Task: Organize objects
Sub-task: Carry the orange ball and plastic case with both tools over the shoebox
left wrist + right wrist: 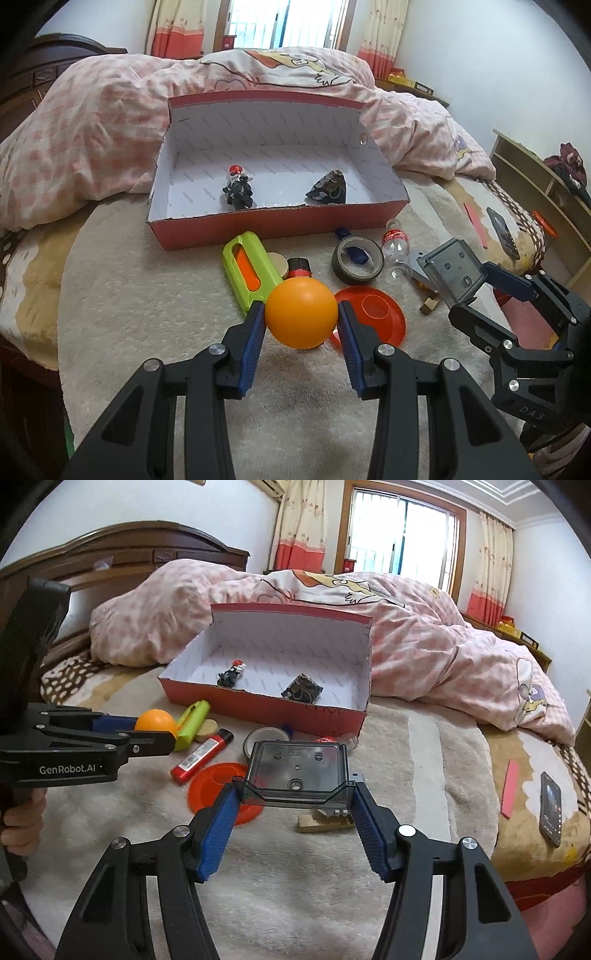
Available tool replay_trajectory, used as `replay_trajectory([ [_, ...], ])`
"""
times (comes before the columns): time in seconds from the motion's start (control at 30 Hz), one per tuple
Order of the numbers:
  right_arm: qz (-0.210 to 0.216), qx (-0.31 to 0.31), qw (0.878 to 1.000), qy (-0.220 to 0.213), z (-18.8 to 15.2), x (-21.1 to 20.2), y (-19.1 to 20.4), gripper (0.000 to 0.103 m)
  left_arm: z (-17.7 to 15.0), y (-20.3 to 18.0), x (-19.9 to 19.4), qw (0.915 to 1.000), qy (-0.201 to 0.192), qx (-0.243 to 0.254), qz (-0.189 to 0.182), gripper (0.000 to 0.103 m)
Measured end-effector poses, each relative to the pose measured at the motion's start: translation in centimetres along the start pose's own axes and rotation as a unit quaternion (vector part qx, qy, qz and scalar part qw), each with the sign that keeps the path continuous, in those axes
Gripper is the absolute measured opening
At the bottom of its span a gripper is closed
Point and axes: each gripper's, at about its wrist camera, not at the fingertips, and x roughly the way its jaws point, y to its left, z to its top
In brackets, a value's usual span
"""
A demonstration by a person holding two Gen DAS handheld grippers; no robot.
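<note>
My left gripper (pixel 301 314) is shut on an orange ball (pixel 301 313) and holds it above the bed; the ball also shows in the right wrist view (pixel 155 720). My right gripper (pixel 293 794) is shut on a clear grey plastic case (pixel 297 771), also seen in the left wrist view (pixel 452 273). An open red box (pixel 280 225) lies ahead with a small black figure (pixel 238 188) and a dark patterned pouch (pixel 327 188) inside. The box shows in the right wrist view (pixel 266 705) too.
On the fleece blanket lie a green holder (pixel 251 269), a red lighter (pixel 201 755), an orange disc (pixel 373 314), a tape roll (pixel 357 260), a small plastic bottle (pixel 395 251), a wooden block (pixel 325 823) and a phone (pixel 550 808). A pink quilt (pixel 92 136) is heaped behind the box.
</note>
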Motion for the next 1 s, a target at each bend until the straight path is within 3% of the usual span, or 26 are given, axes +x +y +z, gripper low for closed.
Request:
replay_trajectory([
  [0.5,0.020,-0.009,1.000,-0.015,1.7,-0.6,1.5,0.063,0.7,0.4,-1.3,0.9999,-0.016,-0.003,0.002,0.039],
  [1.0,0.046,-0.022,0.999,-0.020,4.6,0.6,2.4,0.063,4.6,0.7,-1.6,0.9992,-0.037,0.007,0.016,0.039],
])
